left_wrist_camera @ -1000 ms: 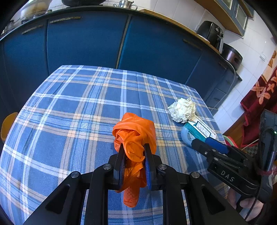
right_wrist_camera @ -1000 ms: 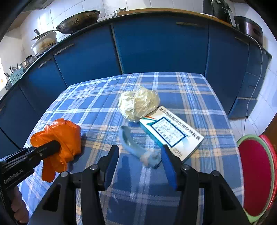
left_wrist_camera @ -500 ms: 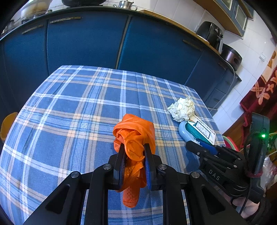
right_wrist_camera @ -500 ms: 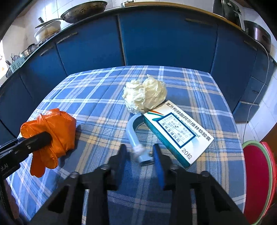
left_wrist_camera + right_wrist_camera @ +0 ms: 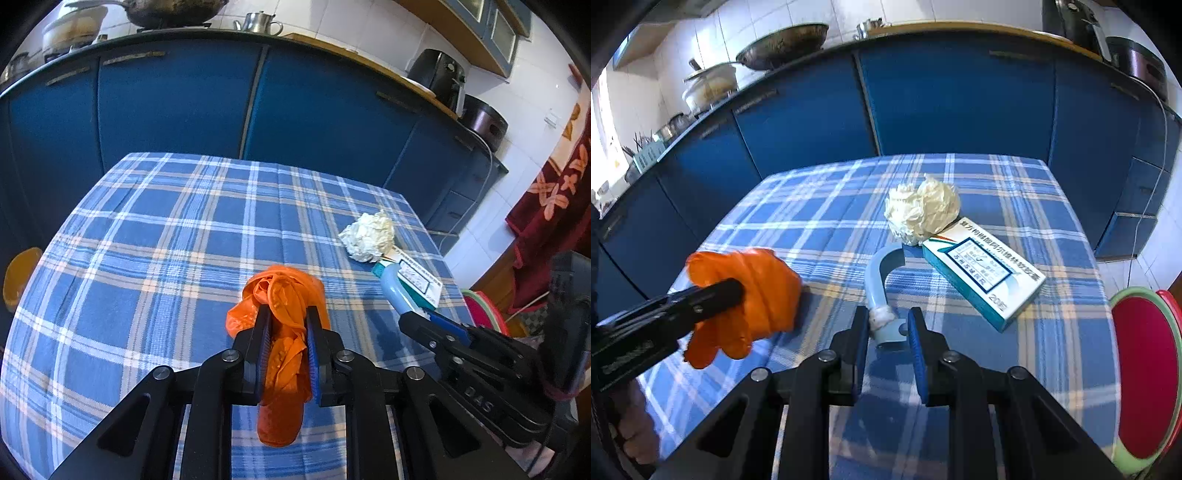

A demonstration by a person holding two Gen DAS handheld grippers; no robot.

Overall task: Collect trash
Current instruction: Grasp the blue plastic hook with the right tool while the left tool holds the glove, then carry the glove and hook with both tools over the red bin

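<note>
Both views bright daylight, colours saturated. Right wrist view: light enters from a blown-out window far left of the tool; white wall tiles (image 5: 798, 14) up top near clipped. Soft shadows fall under and right of the orange bag (image 5: 753, 295), and below the right gripper (image 5: 888, 326) onto the plaid tablecloth (image 5: 820, 221). Strong fisheye: cabinet fronts (image 5: 177, 103) and counter edge bow hard, black vignette at all corners. Centre sharp, print on the box (image 5: 982, 269) partly legible; rims smeared. Left wrist view: sheen on the kettle (image 5: 260, 23) ahead, the left gripper (image 5: 287, 325) sharp, mild blur at far right edge.
</note>
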